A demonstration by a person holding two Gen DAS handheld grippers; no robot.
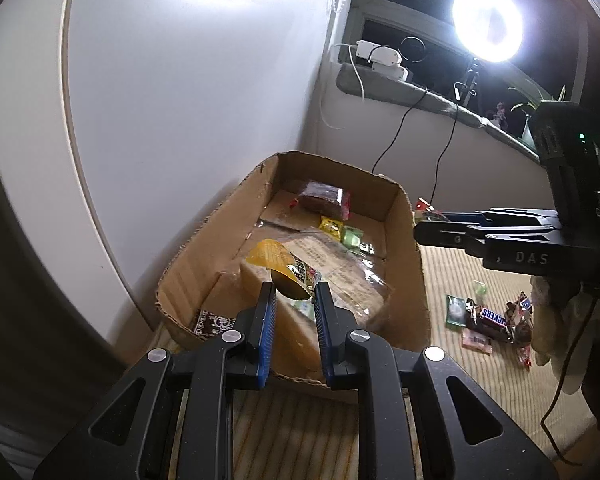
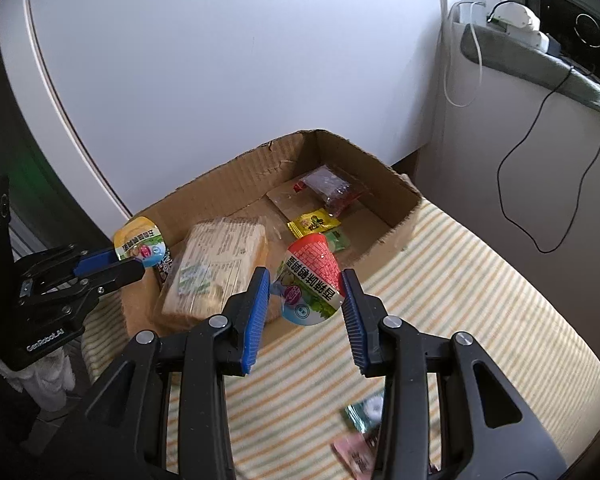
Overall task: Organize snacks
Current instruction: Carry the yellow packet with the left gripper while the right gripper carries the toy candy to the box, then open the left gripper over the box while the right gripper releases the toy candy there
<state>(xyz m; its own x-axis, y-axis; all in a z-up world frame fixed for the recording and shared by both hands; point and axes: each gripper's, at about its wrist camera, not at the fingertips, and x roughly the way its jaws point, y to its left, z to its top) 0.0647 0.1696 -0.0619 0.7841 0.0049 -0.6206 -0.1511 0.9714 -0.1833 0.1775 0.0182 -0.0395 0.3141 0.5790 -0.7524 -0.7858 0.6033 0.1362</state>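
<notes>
An open cardboard box (image 1: 404,248) stands on a striped mat against a white wall; it also shows in the right wrist view (image 2: 236,176). My left gripper (image 1: 295,293) is shut on a yellow snack cup (image 1: 278,264) over the box's near end; the cup also shows at the left of the right wrist view (image 2: 140,242). My right gripper (image 2: 305,280) is shut on a red snack cup (image 2: 310,280) at the box's near wall. Inside the box lie a large clear cracker pack (image 2: 216,264), a dark red packet (image 2: 332,184) and small yellow and green packets (image 2: 314,222).
Loose snacks lie on the mat right of the box, among them a Snickers bar (image 1: 490,318) and a green packet (image 1: 454,312). A bright ring lamp (image 1: 488,20) and cables stand on the window sill (image 1: 420,94). The right gripper's body (image 1: 500,236) hangs right of the box.
</notes>
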